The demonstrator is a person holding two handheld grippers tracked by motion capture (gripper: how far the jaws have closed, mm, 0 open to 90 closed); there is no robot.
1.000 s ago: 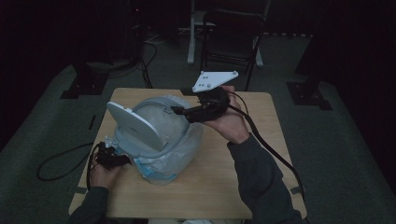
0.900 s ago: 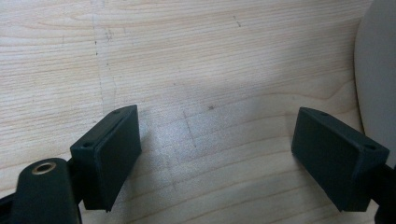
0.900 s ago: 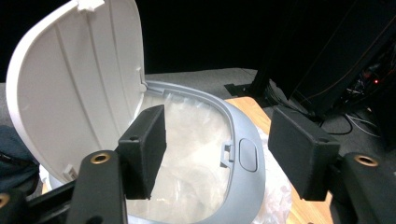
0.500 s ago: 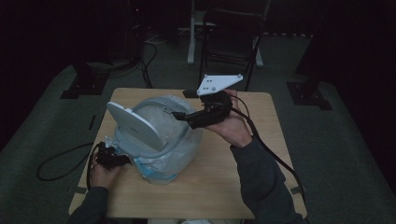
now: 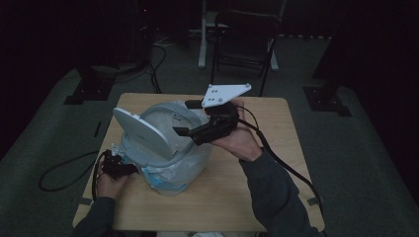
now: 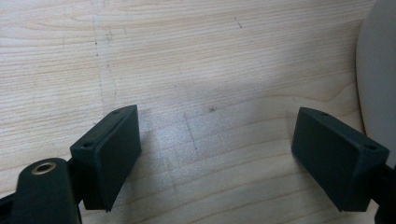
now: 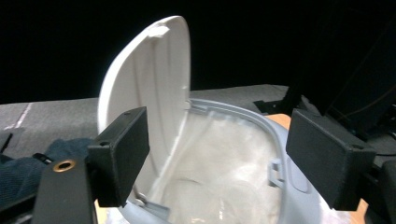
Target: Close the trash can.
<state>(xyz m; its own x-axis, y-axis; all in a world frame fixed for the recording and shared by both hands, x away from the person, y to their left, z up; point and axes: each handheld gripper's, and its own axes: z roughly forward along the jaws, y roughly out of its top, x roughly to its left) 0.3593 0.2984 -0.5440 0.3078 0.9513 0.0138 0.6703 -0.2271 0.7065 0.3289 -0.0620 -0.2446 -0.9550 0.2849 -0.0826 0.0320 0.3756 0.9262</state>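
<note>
At the table's centre stood the pale-blue plastic bin, white lid raised at nine o'clock; my right gripper, jaws just spread and empty, should withdraw slowly, leaving the lid upright.

Bin mid table, lid upright on its left side, chair behind table

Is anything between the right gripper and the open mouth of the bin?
Nothing visible. The right gripper has just been opening, with nothing between its jaws, and hangs at the bin rim. The lid stands upright at the far side, leaving the bag-lined mouth open straight ahead.
</note>
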